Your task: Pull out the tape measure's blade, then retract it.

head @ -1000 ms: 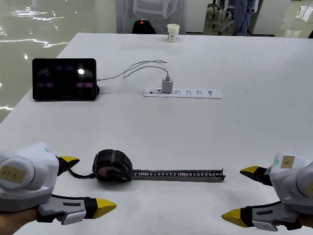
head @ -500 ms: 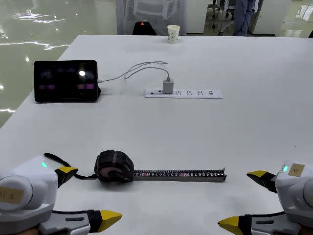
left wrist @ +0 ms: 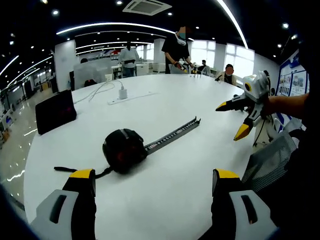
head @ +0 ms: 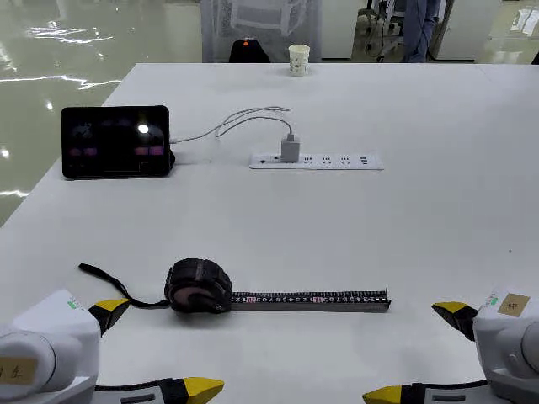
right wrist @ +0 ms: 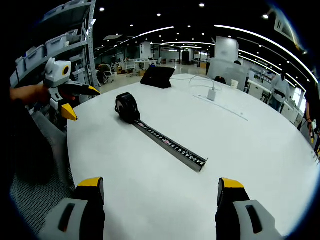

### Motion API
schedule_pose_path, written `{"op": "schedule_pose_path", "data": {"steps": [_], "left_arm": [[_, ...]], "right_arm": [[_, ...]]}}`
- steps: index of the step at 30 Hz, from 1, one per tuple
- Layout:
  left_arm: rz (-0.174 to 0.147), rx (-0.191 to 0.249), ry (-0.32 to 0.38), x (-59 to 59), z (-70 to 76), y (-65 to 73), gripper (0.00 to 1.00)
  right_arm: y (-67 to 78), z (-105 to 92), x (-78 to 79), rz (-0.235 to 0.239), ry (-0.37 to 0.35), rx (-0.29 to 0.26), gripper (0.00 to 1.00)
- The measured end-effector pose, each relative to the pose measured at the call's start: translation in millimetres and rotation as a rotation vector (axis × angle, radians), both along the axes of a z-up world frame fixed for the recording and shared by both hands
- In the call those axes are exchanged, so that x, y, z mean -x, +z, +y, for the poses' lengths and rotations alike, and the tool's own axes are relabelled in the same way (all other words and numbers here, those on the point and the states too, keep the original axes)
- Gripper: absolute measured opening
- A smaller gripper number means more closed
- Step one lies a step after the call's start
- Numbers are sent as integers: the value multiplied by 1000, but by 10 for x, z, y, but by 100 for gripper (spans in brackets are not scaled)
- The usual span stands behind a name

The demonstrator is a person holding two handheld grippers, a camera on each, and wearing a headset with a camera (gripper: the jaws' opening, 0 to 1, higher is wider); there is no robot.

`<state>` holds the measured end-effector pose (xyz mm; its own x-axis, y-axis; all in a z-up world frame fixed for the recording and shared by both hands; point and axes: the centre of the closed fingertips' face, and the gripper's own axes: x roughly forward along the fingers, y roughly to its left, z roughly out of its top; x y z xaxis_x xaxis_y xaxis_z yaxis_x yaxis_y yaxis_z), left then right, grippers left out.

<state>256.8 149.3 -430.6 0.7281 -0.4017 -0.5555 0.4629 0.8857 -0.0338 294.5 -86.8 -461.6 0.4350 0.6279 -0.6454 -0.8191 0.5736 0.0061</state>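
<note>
A black tape measure (head: pixel 199 286) lies on the white table (head: pixel 278 219), its blade (head: pixel 312 298) pulled out to the right and resting flat. Its black strap (head: pixel 109 282) trails left. My left gripper (head: pixel 157 347) stands open near the table's front edge, left of and short of the case, touching nothing. At the right, my right gripper (head: pixel 417 351) is open too, just beyond the blade's tip. In the left gripper view the case (left wrist: pixel 125 149) sits ahead between my open jaws, with the right gripper (left wrist: pixel 232 120) beyond. The right gripper view has the blade (right wrist: pixel 170 144) ahead and the left gripper (right wrist: pixel 82 102) at far left.
A dark tablet (head: pixel 116 140) stands at the left rear. A white power strip (head: pixel 316 160) with a charger and cable lies mid-table. A paper cup (head: pixel 298 57) sits at the far edge. People stand beyond the table (left wrist: pixel 177 45).
Both grippers have drawn back toward the front edge, away from the tape measure, and the strap now lies uncovered. The case and extended blade have stayed put.
</note>
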Motion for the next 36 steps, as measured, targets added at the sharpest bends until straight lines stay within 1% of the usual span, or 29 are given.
{"op": "schedule_pose_path", "data": {"steps": [4, 7, 9, 12, 16, 20, 25, 36], "left_arm": [[-6, 10, 19, 31, -24, 2, 98], [-11, 10, 40, 43, -27, 11, 99], [-14, 19, 51, 49, -37, 19, 99], [-18, 17, 57, 63, -80, 14, 99], [-7, 21, 71, 73, -103, -20, 99], [-13, 21, 91, 78, -102, -16, 99], [-10, 25, 109, 114, -101, -21, 99], [-10, 33, 134, 184, -158, -11, 99]], "right_arm": [[29, 48, 43, -4, -16, -23, 97], [45, 67, 63, -5, -32, -29, 99], [62, 81, 77, -7, -42, -36, 99], [81, 94, 84, -7, -61, -48, 99], [117, 123, 115, -4, -75, -61, 99], [127, 140, 127, -14, -86, -60, 99], [143, 167, 156, -15, -112, -63, 99], [194, 249, 219, -17, -146, -84, 99]]}}
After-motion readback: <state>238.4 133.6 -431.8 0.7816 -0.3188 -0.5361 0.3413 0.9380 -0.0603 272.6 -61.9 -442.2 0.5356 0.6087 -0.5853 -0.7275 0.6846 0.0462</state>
